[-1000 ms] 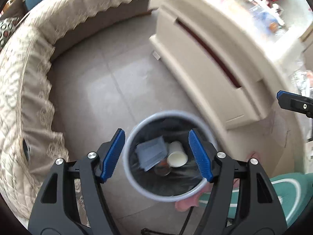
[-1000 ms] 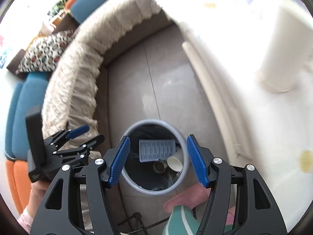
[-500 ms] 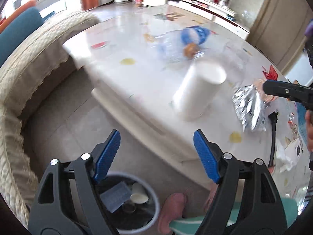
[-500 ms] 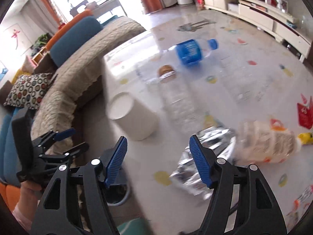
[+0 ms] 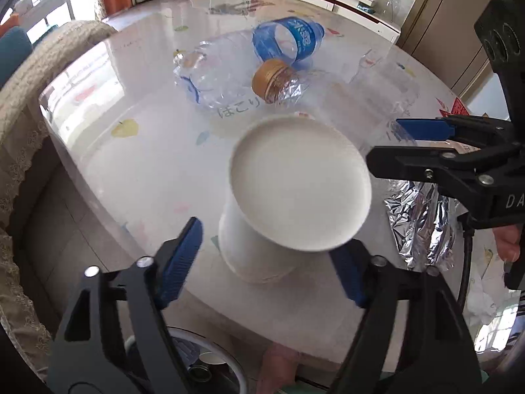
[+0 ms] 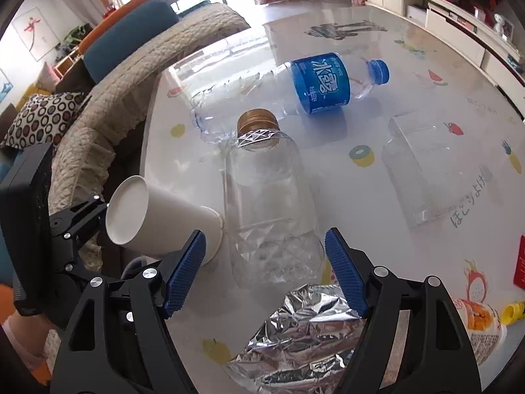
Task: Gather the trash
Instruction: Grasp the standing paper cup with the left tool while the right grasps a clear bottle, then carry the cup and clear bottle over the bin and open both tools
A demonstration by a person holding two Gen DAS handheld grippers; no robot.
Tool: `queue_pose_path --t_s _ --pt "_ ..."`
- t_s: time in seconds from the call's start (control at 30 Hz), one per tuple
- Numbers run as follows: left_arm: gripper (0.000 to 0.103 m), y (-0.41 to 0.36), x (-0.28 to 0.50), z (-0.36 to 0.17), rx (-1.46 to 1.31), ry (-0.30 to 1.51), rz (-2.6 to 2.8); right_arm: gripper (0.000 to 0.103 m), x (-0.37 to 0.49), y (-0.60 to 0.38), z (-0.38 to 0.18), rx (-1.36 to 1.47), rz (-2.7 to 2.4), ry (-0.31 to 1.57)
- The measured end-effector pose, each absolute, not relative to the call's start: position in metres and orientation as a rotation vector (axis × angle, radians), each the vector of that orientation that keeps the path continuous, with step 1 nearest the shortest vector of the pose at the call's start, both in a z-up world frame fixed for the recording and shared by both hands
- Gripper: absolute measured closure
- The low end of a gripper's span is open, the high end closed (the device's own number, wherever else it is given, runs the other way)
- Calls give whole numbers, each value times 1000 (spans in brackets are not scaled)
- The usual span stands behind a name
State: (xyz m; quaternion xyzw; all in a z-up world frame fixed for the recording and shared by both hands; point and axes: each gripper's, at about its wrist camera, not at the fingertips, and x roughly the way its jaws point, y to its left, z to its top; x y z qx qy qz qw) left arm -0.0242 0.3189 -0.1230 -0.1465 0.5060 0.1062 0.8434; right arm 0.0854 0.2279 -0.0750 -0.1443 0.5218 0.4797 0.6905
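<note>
- The left hand-held gripper is seen poised over an upturned white paper cup near the worktop edge. Its jaws have just been closing somewhat but stand apart, with nothing gripped.
- The right hand-held gripper is held with jaws wide, having just been opening; nothing is clasped.
- Crumpled silver foil lies nearest it, and a clear bottle with a gold cap lies just beyond.
- A blue-labelled bottle lies farther off.
- A bin is glimpsed on the floor below the near edge.
</note>
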Motion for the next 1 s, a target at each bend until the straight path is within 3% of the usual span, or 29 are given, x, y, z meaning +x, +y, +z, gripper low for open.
queue_pose_path --t_s 0.3,0.53,1.0 --pt "59 329 -22 -123 -337 1055 212 37 91 229 -85 -300 1072 1183" --pt "66 335 -34 -105 -326 1017 228 38 87 220 -68 -264 1065 1166" --pt "68 331 -62 -69 -316 957 232 40 70 199 -30 -246 1045 1135"
